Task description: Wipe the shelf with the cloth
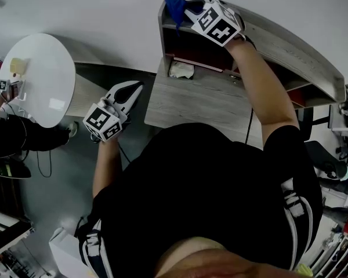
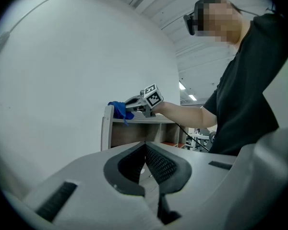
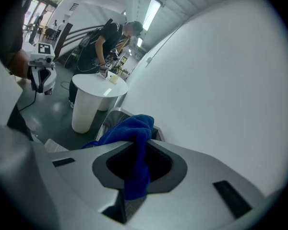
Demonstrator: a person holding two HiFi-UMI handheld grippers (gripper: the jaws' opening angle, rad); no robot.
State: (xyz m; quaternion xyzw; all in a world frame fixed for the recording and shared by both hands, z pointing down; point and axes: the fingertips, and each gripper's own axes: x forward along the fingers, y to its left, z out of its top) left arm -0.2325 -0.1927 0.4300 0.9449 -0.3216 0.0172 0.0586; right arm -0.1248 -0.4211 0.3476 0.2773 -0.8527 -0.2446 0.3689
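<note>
The grey wooden shelf (image 1: pixel 290 54) stands on a desk against the white wall. My right gripper (image 1: pixel 187 6) is at the left end of the shelf's top board, shut on a blue cloth (image 1: pixel 175 6). In the right gripper view the cloth (image 3: pixel 134 133) bunches out ahead of the jaws and hangs down between them, over the shelf's end. My left gripper (image 1: pixel 133 90) hangs off the desk's left edge, lower down, shut with nothing in it. From the left gripper view I see the shelf (image 2: pixel 134 131), the cloth (image 2: pixel 117 110) and the right gripper (image 2: pixel 134 103) above the closed jaws.
The desk top (image 1: pixel 191 106) lies below the shelf. A crumpled white item (image 1: pixel 181 69) and a red flat thing (image 1: pixel 200 61) sit in the shelf's lower compartment. A round white table (image 1: pixel 37 77) stands at the left with a person (image 1: pixel 14 136) beside it. A chair (image 1: pixel 319 149) is at the right.
</note>
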